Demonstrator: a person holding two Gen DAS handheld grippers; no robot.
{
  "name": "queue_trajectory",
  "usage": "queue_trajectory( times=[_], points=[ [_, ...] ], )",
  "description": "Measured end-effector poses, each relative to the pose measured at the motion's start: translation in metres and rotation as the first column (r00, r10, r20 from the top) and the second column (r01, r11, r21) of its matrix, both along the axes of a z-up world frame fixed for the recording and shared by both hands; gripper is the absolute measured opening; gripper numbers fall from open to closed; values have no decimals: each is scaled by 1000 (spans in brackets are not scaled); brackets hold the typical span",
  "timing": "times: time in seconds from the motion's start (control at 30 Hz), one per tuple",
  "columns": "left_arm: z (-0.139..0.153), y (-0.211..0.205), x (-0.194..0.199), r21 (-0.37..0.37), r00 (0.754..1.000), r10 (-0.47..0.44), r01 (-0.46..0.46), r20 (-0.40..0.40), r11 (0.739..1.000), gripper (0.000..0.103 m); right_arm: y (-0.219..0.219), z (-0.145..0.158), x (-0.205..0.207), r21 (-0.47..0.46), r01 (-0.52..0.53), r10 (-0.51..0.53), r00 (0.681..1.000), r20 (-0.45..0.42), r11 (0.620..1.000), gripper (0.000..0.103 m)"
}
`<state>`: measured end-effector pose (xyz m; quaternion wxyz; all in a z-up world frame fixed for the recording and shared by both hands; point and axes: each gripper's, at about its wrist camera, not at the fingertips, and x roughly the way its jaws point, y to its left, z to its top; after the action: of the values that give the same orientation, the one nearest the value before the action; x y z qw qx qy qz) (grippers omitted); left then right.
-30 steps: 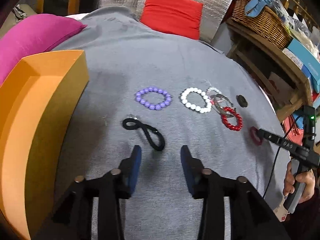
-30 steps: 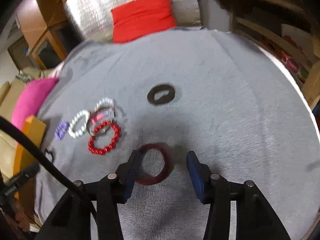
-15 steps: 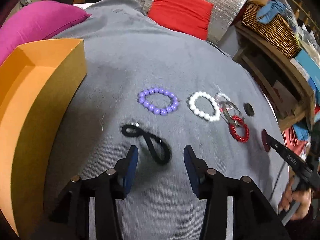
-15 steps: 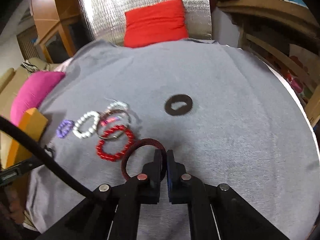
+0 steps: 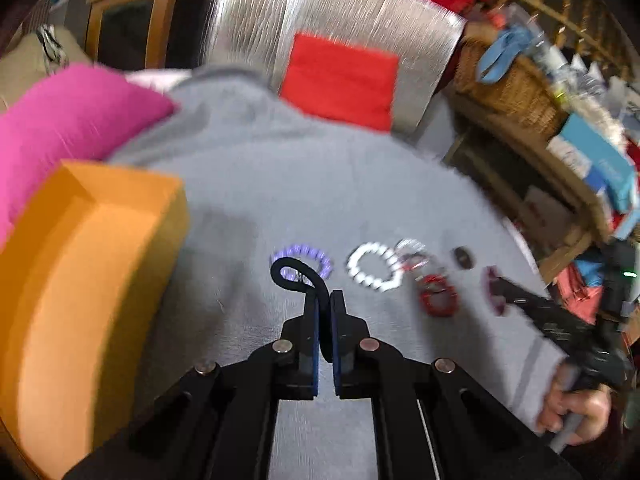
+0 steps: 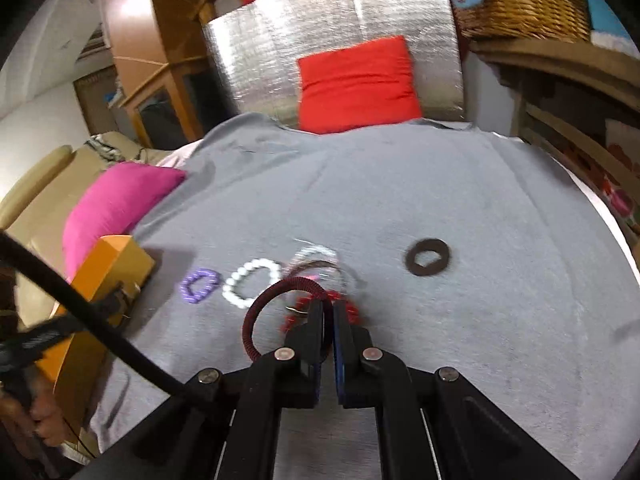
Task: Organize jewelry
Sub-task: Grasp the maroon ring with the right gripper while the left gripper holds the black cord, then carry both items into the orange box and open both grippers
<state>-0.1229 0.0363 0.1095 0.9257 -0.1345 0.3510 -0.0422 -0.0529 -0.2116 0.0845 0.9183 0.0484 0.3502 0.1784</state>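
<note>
My left gripper (image 5: 325, 298) is shut on a black hair tie (image 5: 294, 276), lifted off the grey cloth (image 5: 280, 184). My right gripper (image 6: 328, 306) is shut on a dark red hair band (image 6: 276, 300), also lifted. On the cloth lie a purple bead bracelet (image 5: 316, 258), a white bead bracelet (image 5: 370, 266), a clear bracelet (image 5: 412, 252), a red bead bracelet (image 5: 438, 300) and a dark flat ring (image 6: 427, 257). An orange box (image 5: 80, 280) stands at the left. The right gripper with the band also shows in the left wrist view, blurred.
A pink cushion (image 5: 76, 112) lies behind the orange box, a red cushion (image 5: 340, 76) against silver foil at the back. Wicker basket (image 5: 516, 88) and cluttered wooden shelves stand to the right. A hand (image 5: 576, 408) holds the right gripper's handle.
Both grippers went from open to shut: the right one closed on the dark red band first, then the left on the black hair tie. Both have risen with their items.
</note>
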Motion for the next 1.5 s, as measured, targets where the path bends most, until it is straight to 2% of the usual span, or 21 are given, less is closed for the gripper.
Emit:
queue_trajectory(
  times=[0.07,0.17,0.27,0.37,0.47,0.53,0.63,0.8,0.93,0.97,1.0,1.07,1.13,1.23,1.33,1.43,1.5],
  points=[
    [22,9,-15,-16,998,8,-7,65,1000,5,21,9,-5,-4,-50,51,998,23,999,5],
    [48,32,-33,17,988,82,-84,131,996,5,65,26,-14,-9,-157,157,986,49,988,5],
    [54,71,-44,27,975,176,-181,138,983,5,113,41,-17,13,-261,260,964,54,965,5],
    [42,109,-47,32,958,272,-276,94,961,5,171,56,-12,41,-356,356,935,17,934,6],
    [17,149,-38,63,930,366,-367,17,928,5,225,62,-7,27,-412,412,911,-1,911,6],
    [1,167,-27,51,929,370,-368,-31,928,5,257,62,-1,21,-427,427,903,-33,904,6],
    [-21,184,-2,0,937,335,-336,-102,942,5,300,52,14,24,-425,424,897,-125,905,6],
    [-36,200,21,6,929,348,-350,-122,937,5,340,32,34,-36,-394,381,906,-184,918,7],
    [-45,211,24,-18,910,386,-392,-150,920,7,348,15,50,-27,-365,351,913,-208,931,7],
    [-47,213,26,-23,906,392,-400,-160,916,12,350,12,52,-35,-357,342,915,-214,933,7],
    [-48,214,28,-24,903,396,-405,-166,914,24,353,9,54,-45,-351,333,916,-224,935,7],
    [-50,213,29,-6,895,412,-420,-170,908,39,359,6,59,-48,-352,330,910,-249,935,9],
    [-47,212,26,-2,895,416,-421,-161,907,40,357,9,61,-40,-358,337,908,-251,933,10],
    [-39,209,21,-8,896,424,-429,-131,903,44,349,20,58,-22,-354,341,915,-217,935,20],
    [-32,204,17,27,888,448,-448,-108,894,44,333,33,53,-16,-348,340,925,-169,937,20],
    [-19,188,15,57,889,454,-450,-68,891,45,300,47,49,-19,-316,311,942,-123,949,20],
    [-8,168,18,106,897,442,-437,-24,893,49,269,55,49,-3,-281,279,954,-106,960,20]
  ],
)
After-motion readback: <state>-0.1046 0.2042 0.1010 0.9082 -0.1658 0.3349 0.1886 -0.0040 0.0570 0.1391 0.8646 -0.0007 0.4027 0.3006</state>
